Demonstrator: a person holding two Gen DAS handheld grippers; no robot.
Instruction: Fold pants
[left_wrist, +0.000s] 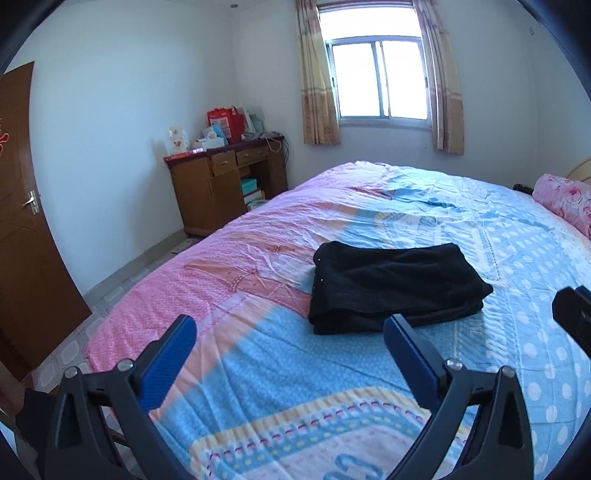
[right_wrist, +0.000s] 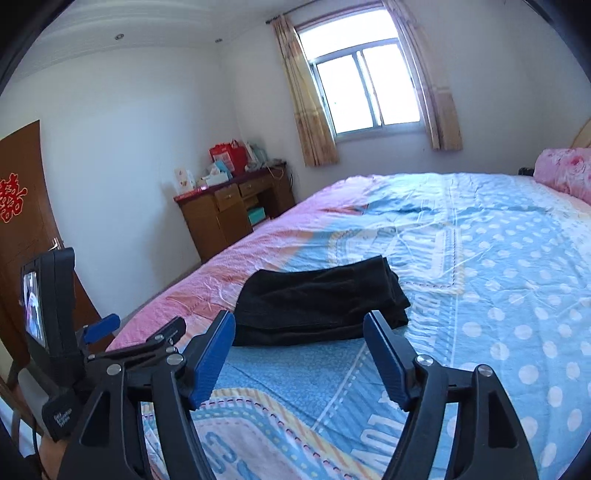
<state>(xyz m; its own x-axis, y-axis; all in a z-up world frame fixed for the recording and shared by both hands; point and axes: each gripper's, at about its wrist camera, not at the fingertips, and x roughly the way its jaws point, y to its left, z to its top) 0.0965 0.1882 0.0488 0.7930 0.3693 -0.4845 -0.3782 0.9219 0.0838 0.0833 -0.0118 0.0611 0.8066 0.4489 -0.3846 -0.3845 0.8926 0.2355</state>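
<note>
Left tongs (left_wrist: 290, 334) spread wide, holding nothing. Right tongs (right_wrist: 299, 328) spread too, empty. Black pants (left_wrist: 395, 286) lie folded on bed (left_wrist: 258, 369), just past tips. Bump from tongs could mess up neat stack.

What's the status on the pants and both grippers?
Left gripper open, empty, above the bed. Right gripper open, empty. Black pants folded in a compact stack on the quilt. Nothing on them.
</note>
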